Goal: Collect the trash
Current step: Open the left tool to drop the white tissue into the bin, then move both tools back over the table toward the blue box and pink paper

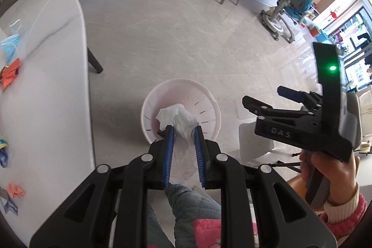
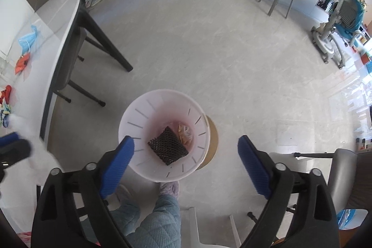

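- On the table along the left edge of the left wrist view, trash is still waiting: a blue face mask at upper left, an orange wrapper just below it, and more scraps at lower left. The risk is that these small pieces near the rim get brushed to the floor when a hand-held gripper reaches in for them.
- The left hand-held gripper, lower centre of that view, is clenched on a crumpled white tissue, which hangs above the pink bin. The tissue is light and trails down between the blue pads, so on release it may cling to a pad or drift past the rim.
- The bin stands on the floor and looks light; a low fingertip catching its rim could tip it and spill its contents.
- In the right wrist view, a black mesh sleeve and a brown wrapper already lie at the bin's bottom.
- The right hand-held gripper is released, jaws wide and empty, above the bin. Both tools share this small space, so they could knock together and jolt the tissue loose early.
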The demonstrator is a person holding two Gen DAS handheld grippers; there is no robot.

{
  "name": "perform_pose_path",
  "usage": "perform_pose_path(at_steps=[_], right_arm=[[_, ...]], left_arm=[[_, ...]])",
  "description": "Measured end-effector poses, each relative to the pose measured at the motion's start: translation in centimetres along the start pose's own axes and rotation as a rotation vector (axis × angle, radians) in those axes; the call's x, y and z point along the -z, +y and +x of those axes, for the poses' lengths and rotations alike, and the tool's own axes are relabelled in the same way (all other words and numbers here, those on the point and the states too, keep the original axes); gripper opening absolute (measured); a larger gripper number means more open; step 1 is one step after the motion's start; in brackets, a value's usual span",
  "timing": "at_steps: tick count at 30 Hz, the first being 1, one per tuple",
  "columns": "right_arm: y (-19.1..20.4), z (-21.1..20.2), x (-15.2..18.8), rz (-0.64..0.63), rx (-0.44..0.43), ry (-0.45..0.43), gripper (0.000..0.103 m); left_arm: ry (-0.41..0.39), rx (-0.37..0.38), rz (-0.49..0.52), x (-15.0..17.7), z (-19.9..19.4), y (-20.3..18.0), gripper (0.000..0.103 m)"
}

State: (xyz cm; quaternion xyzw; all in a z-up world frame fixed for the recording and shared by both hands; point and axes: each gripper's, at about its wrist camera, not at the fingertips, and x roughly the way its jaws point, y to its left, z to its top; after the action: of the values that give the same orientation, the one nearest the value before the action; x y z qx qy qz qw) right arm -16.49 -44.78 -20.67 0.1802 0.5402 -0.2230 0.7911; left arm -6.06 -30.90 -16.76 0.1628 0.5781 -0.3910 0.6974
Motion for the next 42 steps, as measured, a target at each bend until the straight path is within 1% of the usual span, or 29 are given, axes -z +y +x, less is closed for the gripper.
perform_pose_path(at_steps=[4,6,7,8,9,11,13,17,22,26,32,38,41,42], right_arm=[[-1.1,-1.1,-0.1,0.024,0.005,-0.025,0.093],[-1.7,-1.4,-0.1,0.04,0.015,-0.034,0.094],[-2.1,-1.5,0.0,0.052,0.02,-0.036,0.094],[-2.5,-1.6,0.1,0.063,0.022,-0.035,0.094],[-2.7,-1.6,0.1,0.073,0.023,-0.033,0.094],[-3.4,-1.8,0.3,0.093,0.022,-0.034,0.094],[-3.8,-1.9,0.6,0.105,0.031,-0.031,0.094],[-4.4,-2.0,0.9,0.122,0.032,-0.03,0.094],[-4.5,-2.3,1.1,0.124,0.032,-0.038,0.094],[-4.4,-2.4,1.0,0.12,0.031,-0.037,0.094],[-3.2,-3.0,0.5,0.1,0.012,-0.044,0.094],[0.3,-4.4,-1.2,0.039,-0.026,-0.077,0.094],[3.0,-5.2,-2.3,-0.002,-0.068,-0.098,0.094],[4.4,-5.5,-2.8,-0.024,-0.096,-0.103,0.096]], left_arm=[[0.012,0.018,0.022,-0.6,1.0,-1.2,0.019],[0.012,0.025,0.034,-0.9,1.3,-1.8,0.022],[0.013,0.023,0.041,-1.1,1.4,-2.1,0.029],[0.011,0.019,0.045,-1.3,1.4,-2.3,0.043],[0.001,0.01,0.05,-1.4,1.4,-2.6,0.048],[-0.02,-0.003,0.063,-1.6,1.1,-3.1,0.067],[-0.036,-0.016,0.079,-1.8,0.8,-3.6,0.076],[-0.029,-0.024,0.078,-2.4,0.7,-4.0,0.086],[-0.028,-0.022,0.062,-2.4,0.3,-3.9,0.087],[-0.031,-0.035,0.056,-2.7,0.3,-4.1,0.087],[-0.049,-0.054,0.04,-2.6,-1.0,-3.3,0.087],[-0.088,-0.087,-0.013,-1.3,-3.6,-0.6,0.087],[-0.114,-0.127,-0.042,-0.4,-5.3,1.5,0.087],[-0.123,-0.14,-0.055,0.1,-6.0,2.3,0.087]])
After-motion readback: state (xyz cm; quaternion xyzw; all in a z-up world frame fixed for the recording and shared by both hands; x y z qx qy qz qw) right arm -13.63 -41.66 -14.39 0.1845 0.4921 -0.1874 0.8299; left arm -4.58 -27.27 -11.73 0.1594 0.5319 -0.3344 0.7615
